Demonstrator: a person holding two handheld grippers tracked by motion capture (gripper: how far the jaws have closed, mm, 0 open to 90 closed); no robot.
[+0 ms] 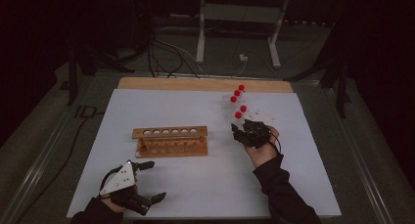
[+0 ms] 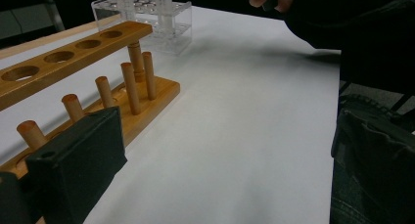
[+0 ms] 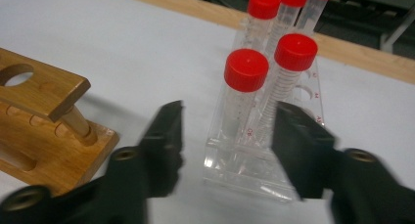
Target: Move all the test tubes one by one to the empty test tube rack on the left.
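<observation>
Red-capped tubes [image 3: 246, 70]: we count five standing upright in a clear plastic rack [image 3: 254, 168]; in the high view they sit right of centre in the frame, just above the right hand.
Nearest tube: in the right gripper view its red cap lies at the centre of the frame, with a second capped tube [image 3: 295, 51] just beside it to the right and three more behind, toward the upper edge.
Right gripper [image 3: 227, 131]: we see its two black jaws spread apart, one on each side of the rack's near end, holding nothing; the left jaw looks blurred, so we cannot tell whether either jaw touches the plastic.
Right gripper in the high view [image 1: 250, 132]: it sits just below the lowest red cap, with the person's dark sleeve [image 1: 281, 194] running off toward the lower right of the frame.
Left gripper [image 1: 147, 181]: at the lower left of the high view, its jaws gape wide and empty over the white sheet [image 1: 205, 180], with the grey plate on top.
Wooden rack [image 1: 170, 141]: at the centre of the high view, left of the clear rack and well apart from it; all six holes appear empty.
Left gripper view: the wooden rack's pegs [image 2: 129, 87] fill the left side, one black jaw at the lower left.
</observation>
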